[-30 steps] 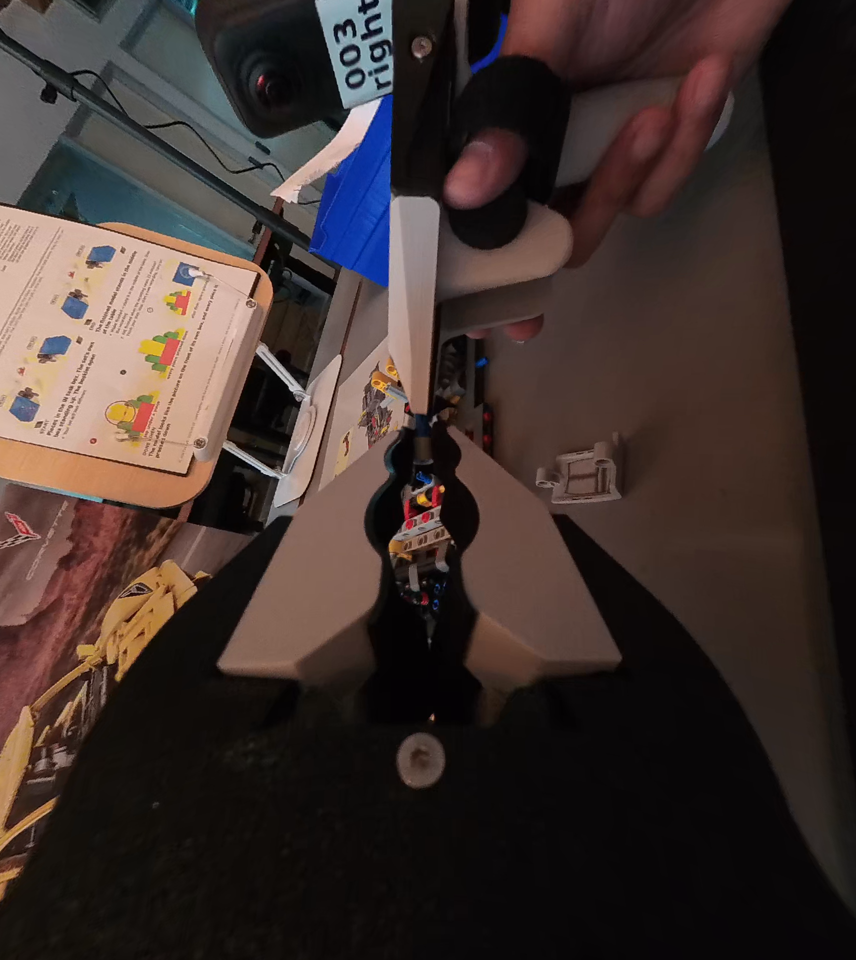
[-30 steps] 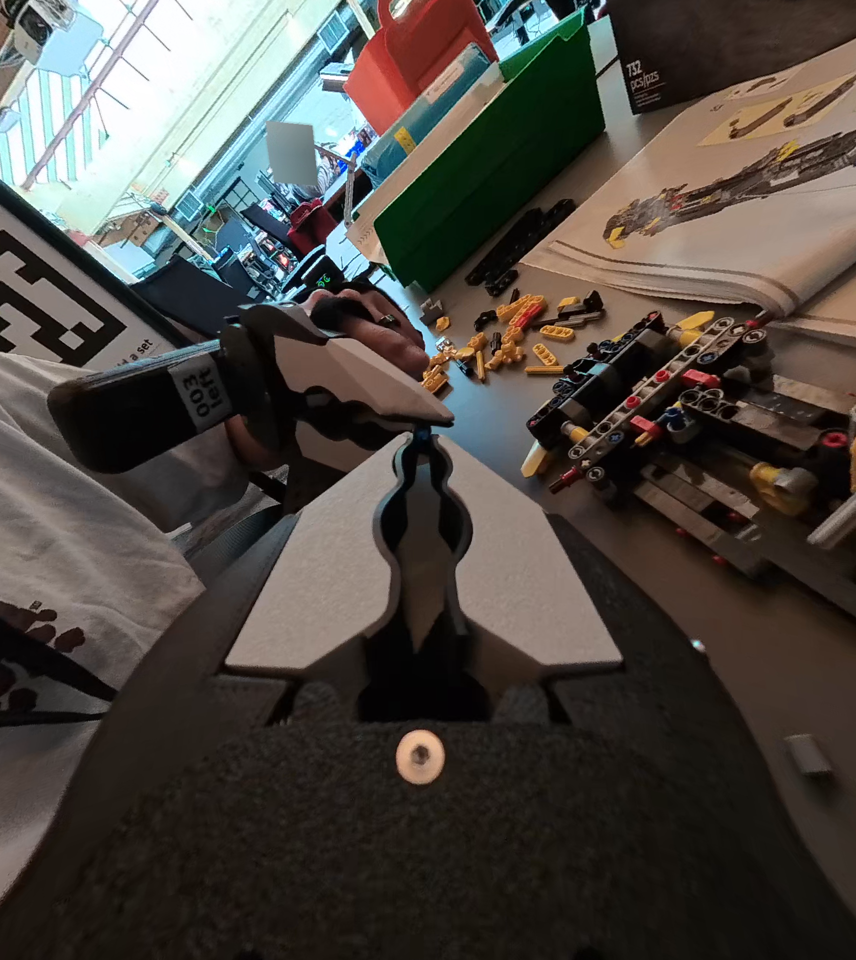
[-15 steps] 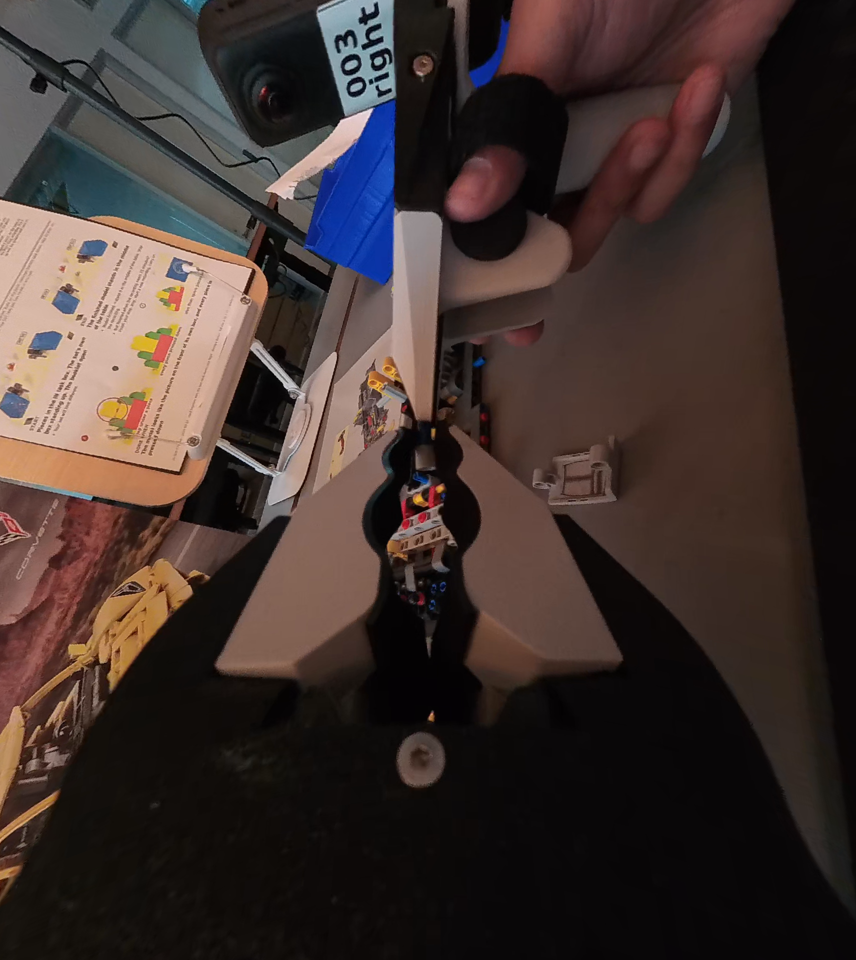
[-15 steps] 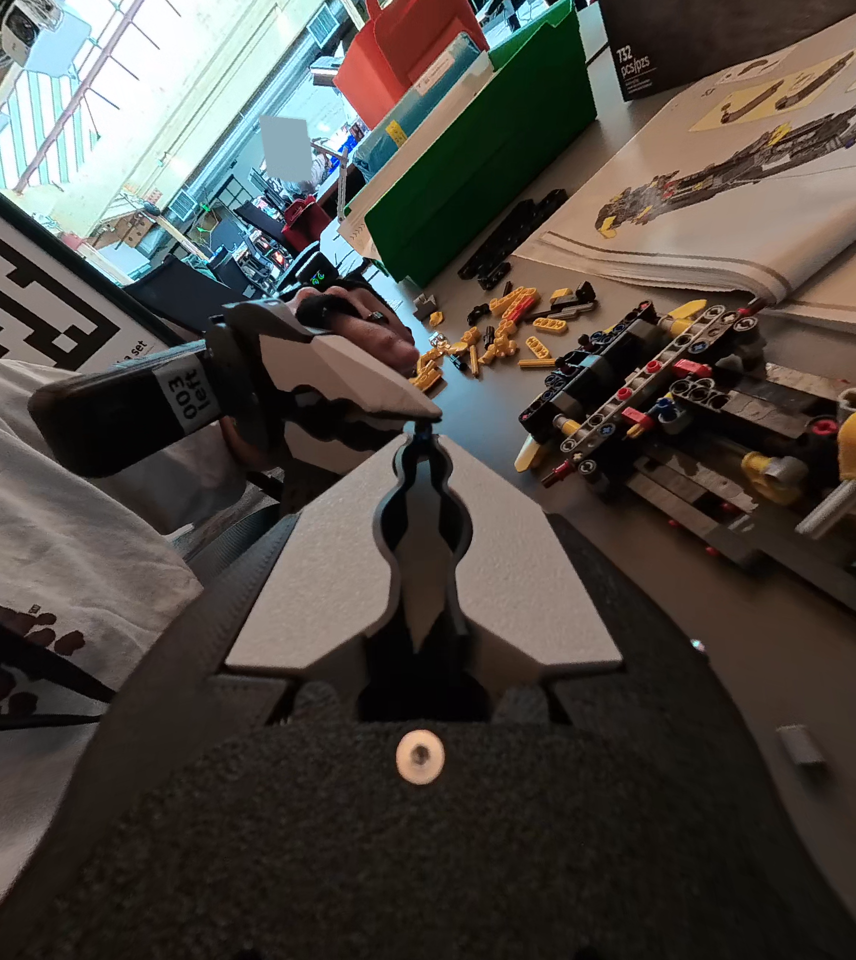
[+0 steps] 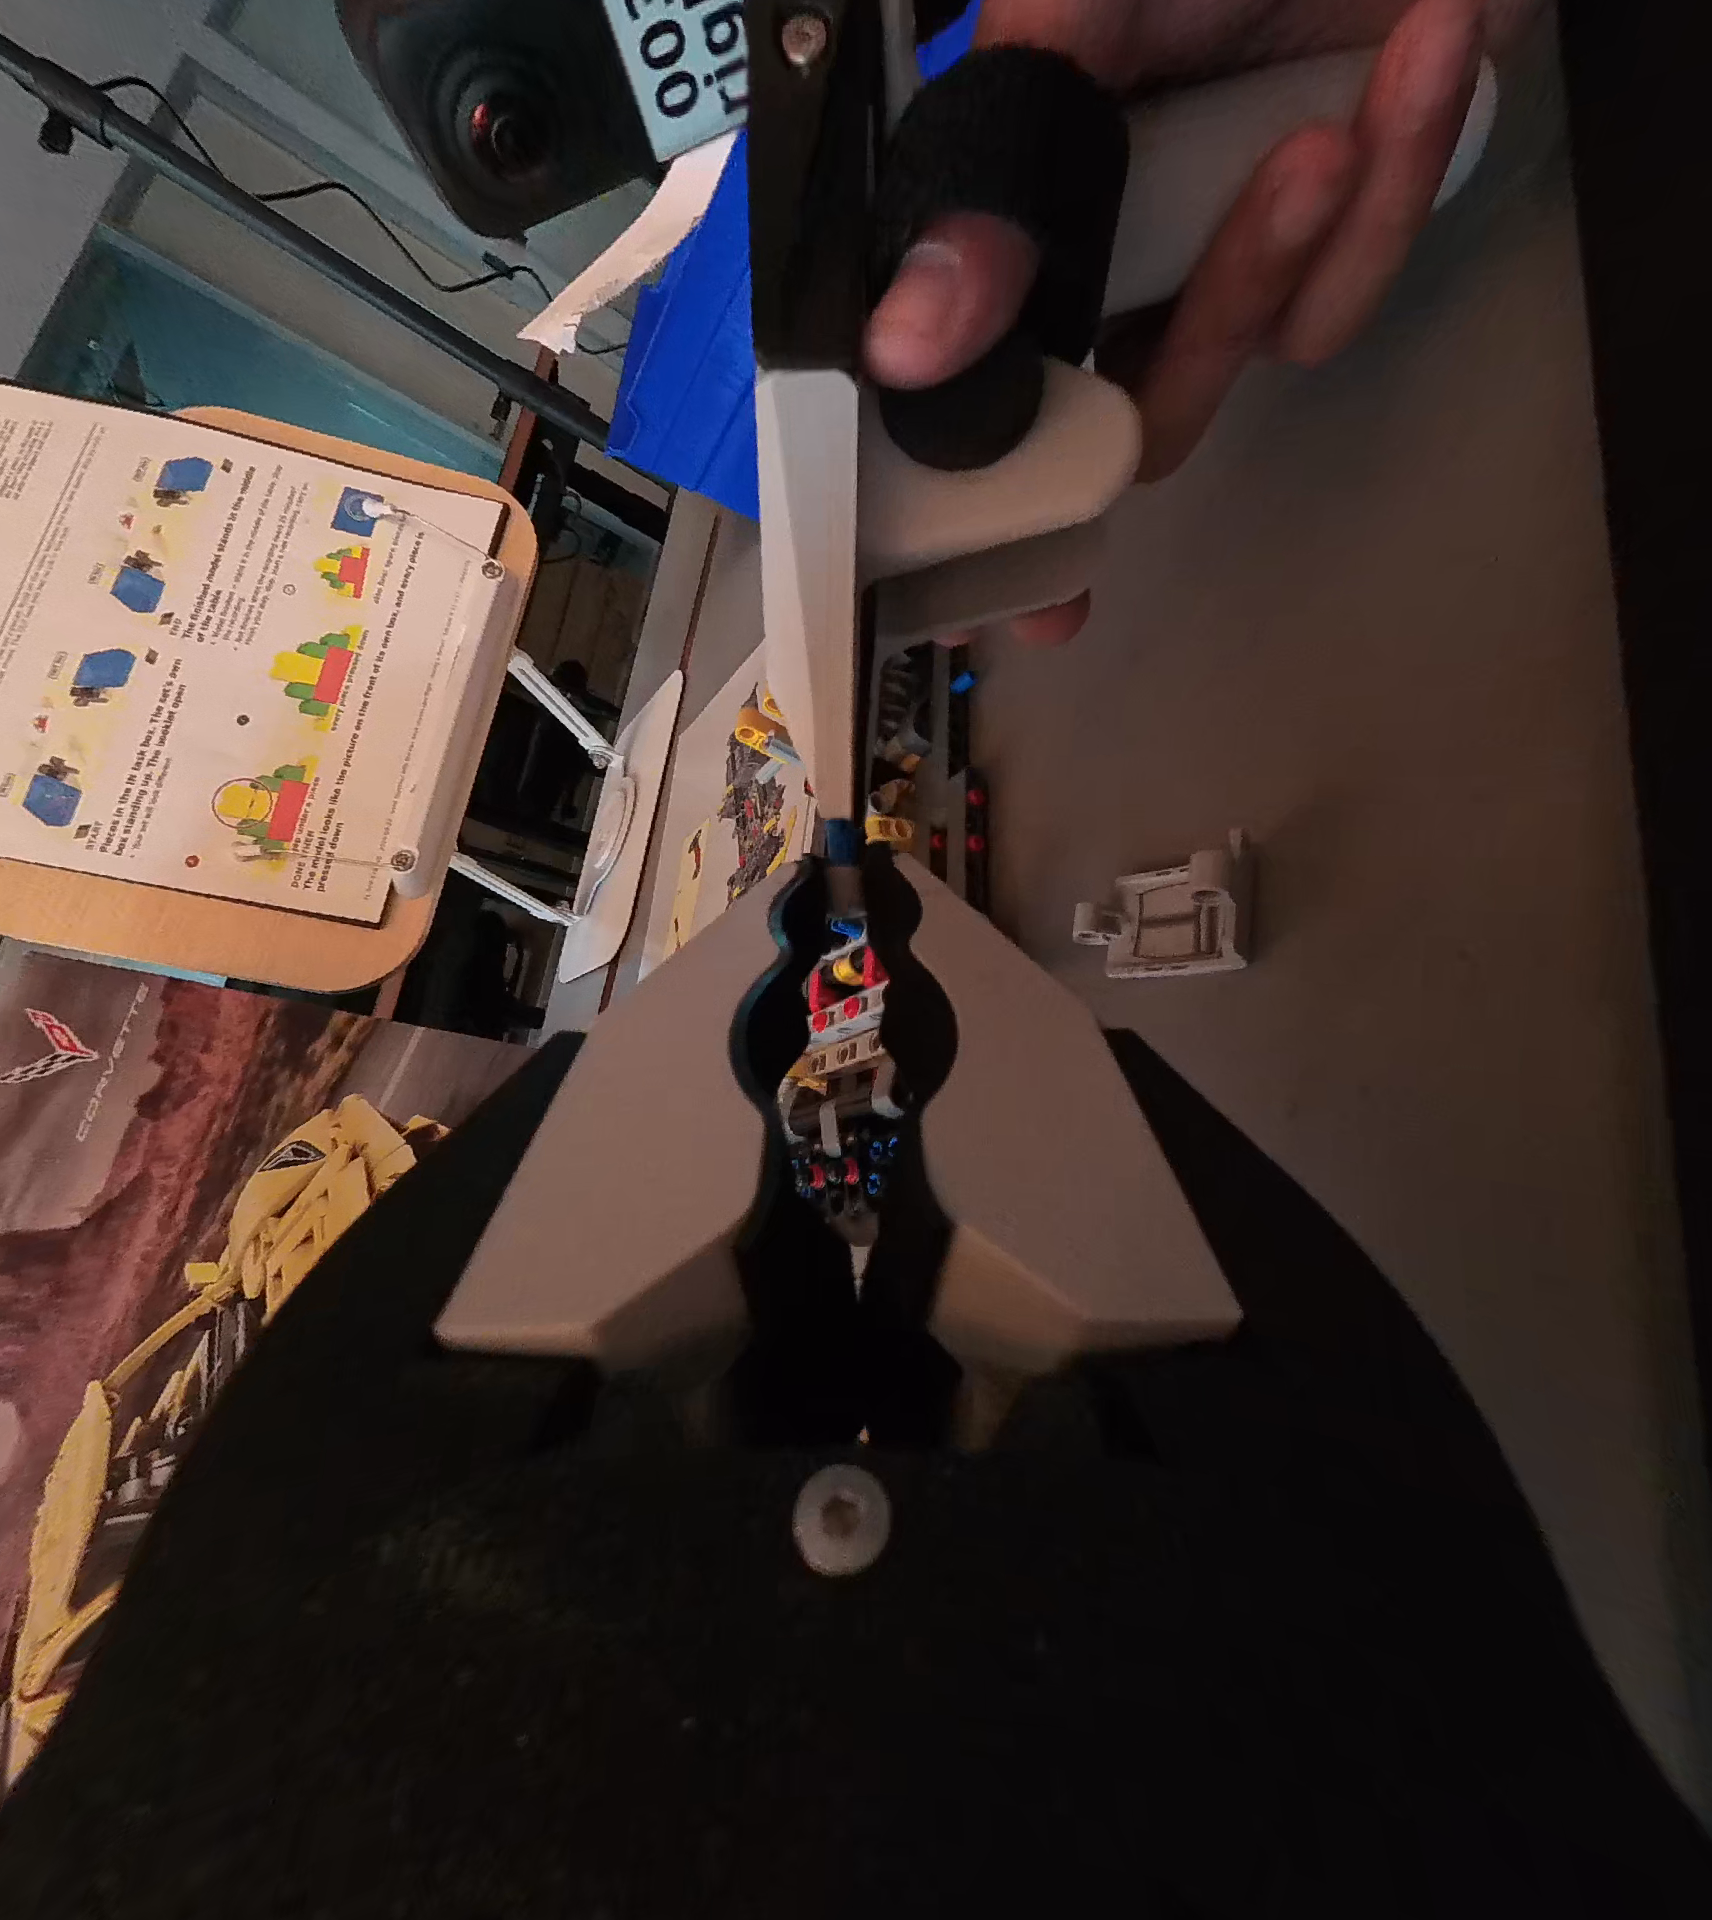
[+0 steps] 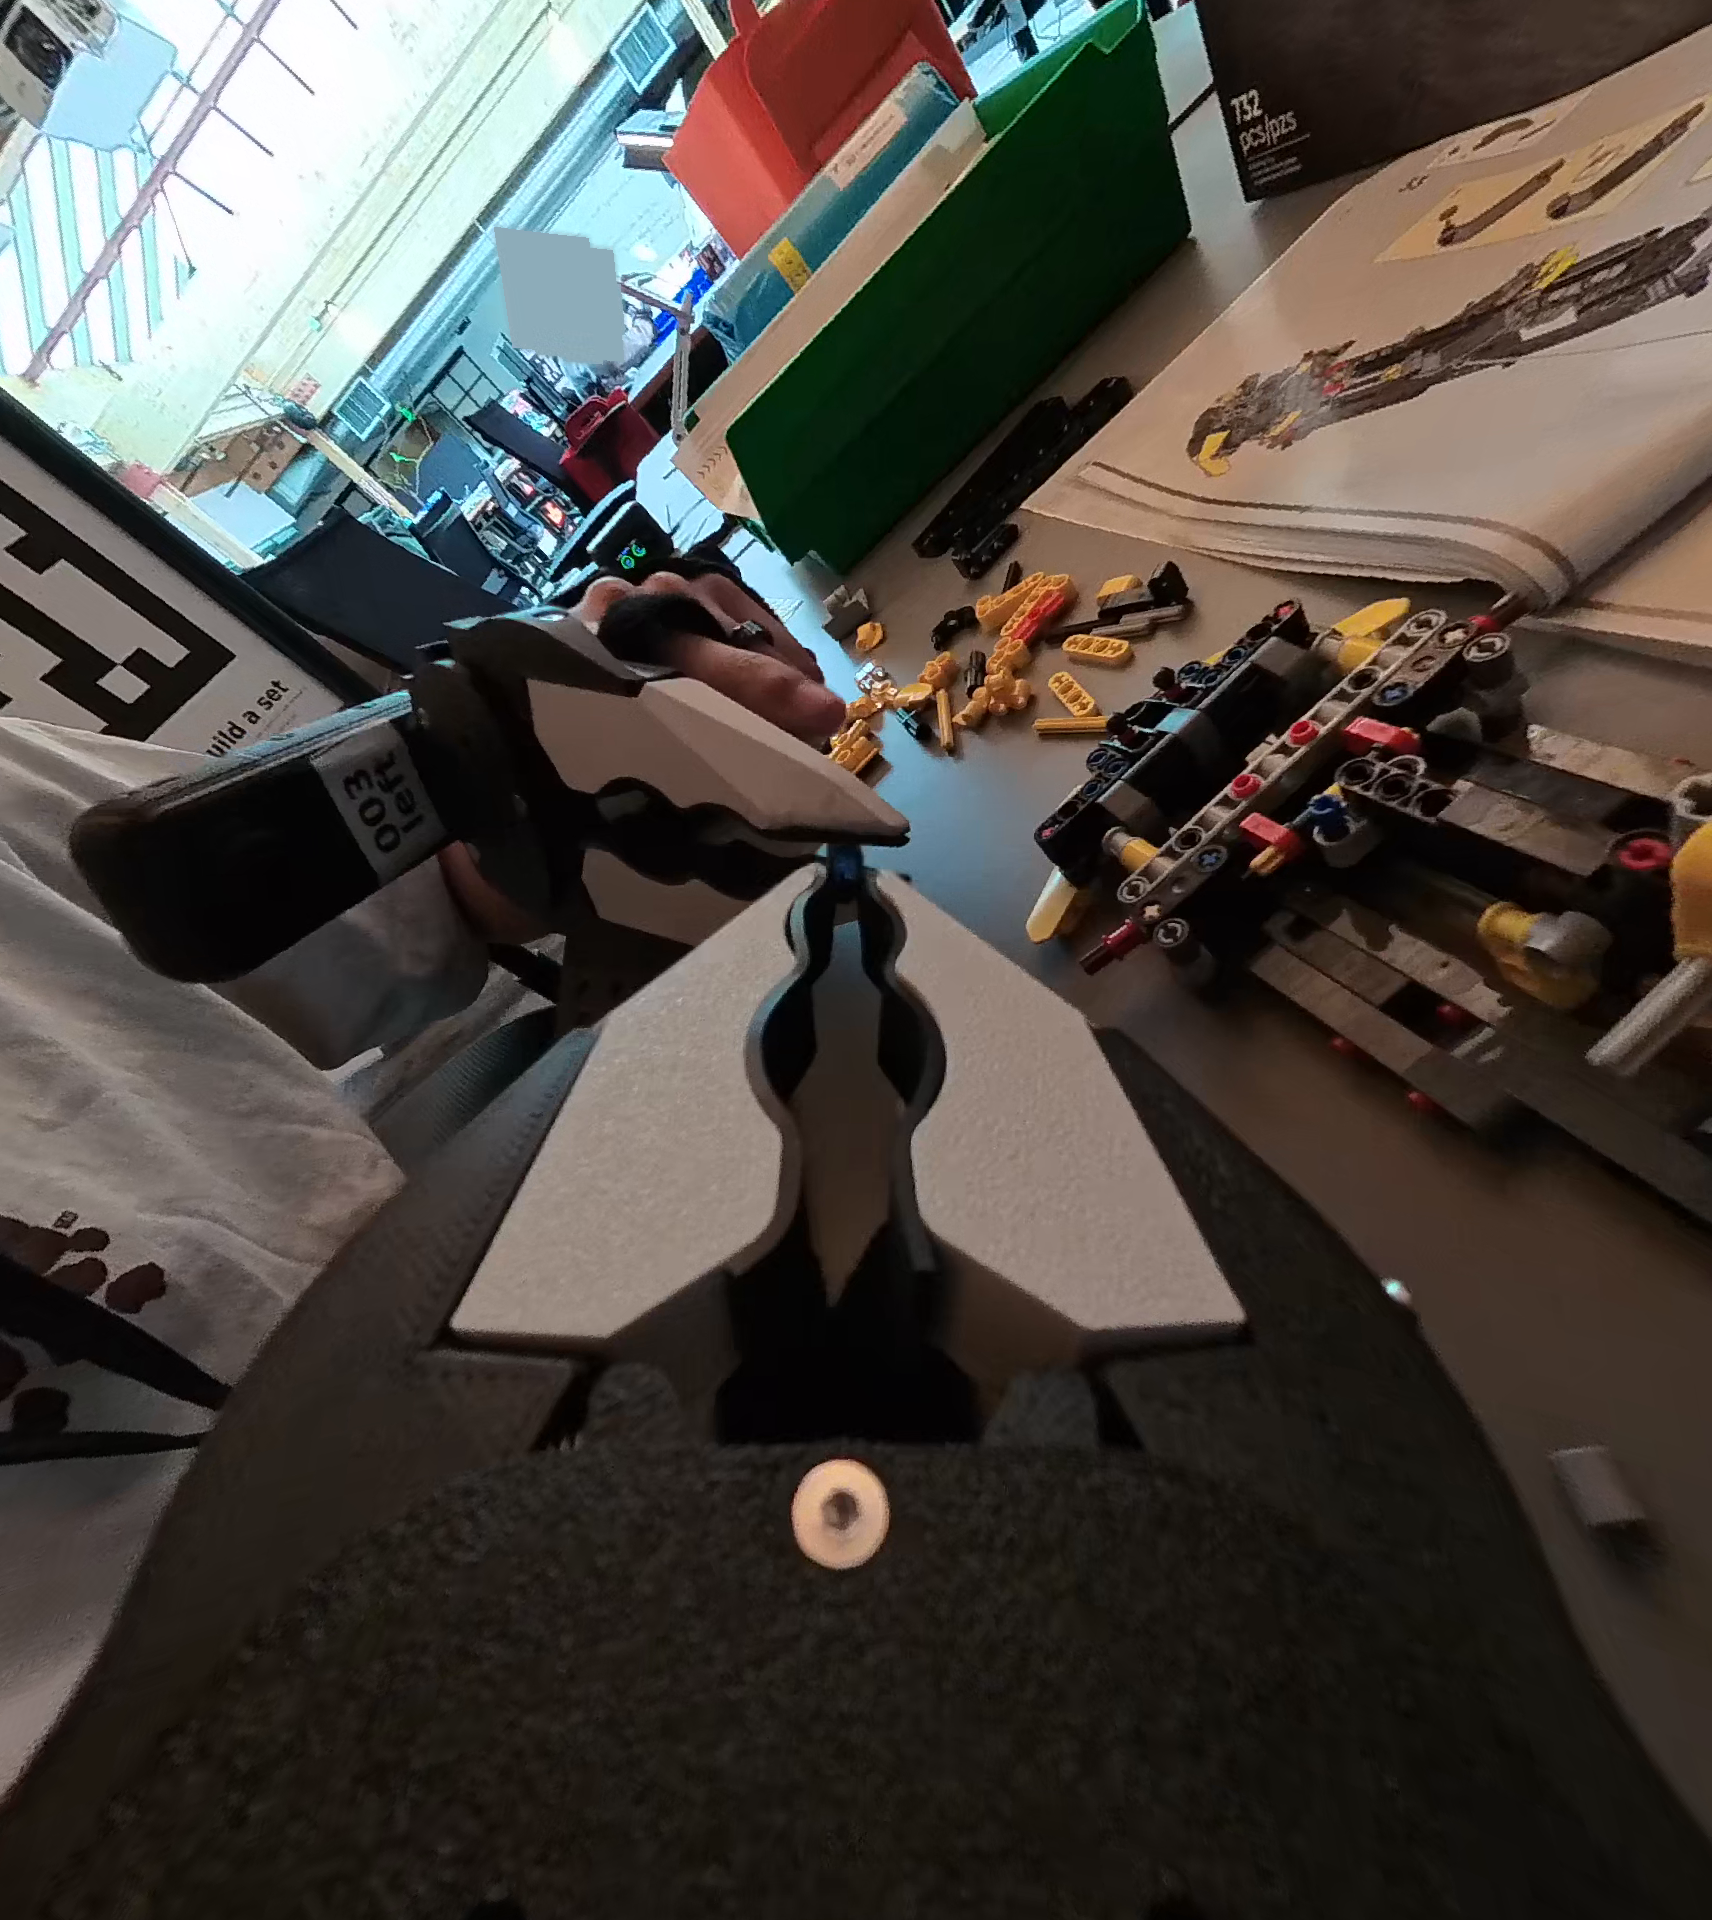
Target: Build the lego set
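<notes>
My left gripper (image 5: 839,868) is shut on a small grey piece (image 5: 841,885) with a blue pin (image 5: 839,837) sticking out of its tip. My right gripper (image 6: 841,883) is shut on the same blue pin (image 6: 841,864). The two grippers meet tip to tip above the table. The right gripper (image 5: 831,800) comes down from the top of the left wrist view. The left gripper (image 6: 883,831) enters the right wrist view from the left, held by a hand. The part-built black and grey lego chassis (image 6: 1403,821) lies on the table to the right.
Loose yellow and black pieces (image 6: 997,665) lie behind the chassis. An open instruction booklet (image 6: 1454,364) and a green bin (image 6: 956,343) stand farther back. A light grey frame piece (image 5: 1169,914) and a small grey piece (image 6: 1600,1496) lie on the table. The set's box (image 5: 104,1195) stands at the left. The tips of both grippers are at nearly the same place.
The two grippers have drawn closer together, and the right gripper looms larger in the left wrist view. Both stay shut, tips meeting at the blue pin.
</notes>
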Available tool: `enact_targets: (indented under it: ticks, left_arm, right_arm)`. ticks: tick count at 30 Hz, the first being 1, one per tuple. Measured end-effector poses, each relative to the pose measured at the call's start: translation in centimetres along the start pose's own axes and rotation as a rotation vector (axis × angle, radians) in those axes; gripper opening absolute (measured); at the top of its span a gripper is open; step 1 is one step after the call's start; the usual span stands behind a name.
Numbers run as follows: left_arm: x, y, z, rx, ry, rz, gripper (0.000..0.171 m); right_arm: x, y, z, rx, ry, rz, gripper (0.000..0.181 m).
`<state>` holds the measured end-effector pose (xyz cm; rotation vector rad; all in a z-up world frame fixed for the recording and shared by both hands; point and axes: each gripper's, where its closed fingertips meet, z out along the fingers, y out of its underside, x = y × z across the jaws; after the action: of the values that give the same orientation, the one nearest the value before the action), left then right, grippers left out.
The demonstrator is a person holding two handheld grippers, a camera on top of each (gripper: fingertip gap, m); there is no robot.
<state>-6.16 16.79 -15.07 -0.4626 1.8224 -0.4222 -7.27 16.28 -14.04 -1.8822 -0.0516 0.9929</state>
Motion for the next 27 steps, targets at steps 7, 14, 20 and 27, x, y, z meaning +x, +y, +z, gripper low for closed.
enact_targets:
  ticks: [7,14,20,27]
  left_arm:
    - [0.1,0.3,0.4,-0.078,-0.025,0.004,0.004]
    - [0.2,0.3,0.3,-0.094,-0.024,0.028,0.004]
    - [1.2,0.6,-0.6,-0.050,0.172,-0.154,0.004]
    - [5.7,1.3,-2.9,-0.037,0.628,-0.396,0.005]
  right_arm:
    - [0.6,0.1,0.0,-0.007,0.043,-0.013,0.003]
    - [0.7,0.2,0.0,-0.012,0.041,-0.007,0.004]
    - [0.0,0.9,-0.8,-0.079,0.021,-0.167,0.015]
    - [1.5,6.7,0.0,-0.403,0.185,-0.632,0.020]
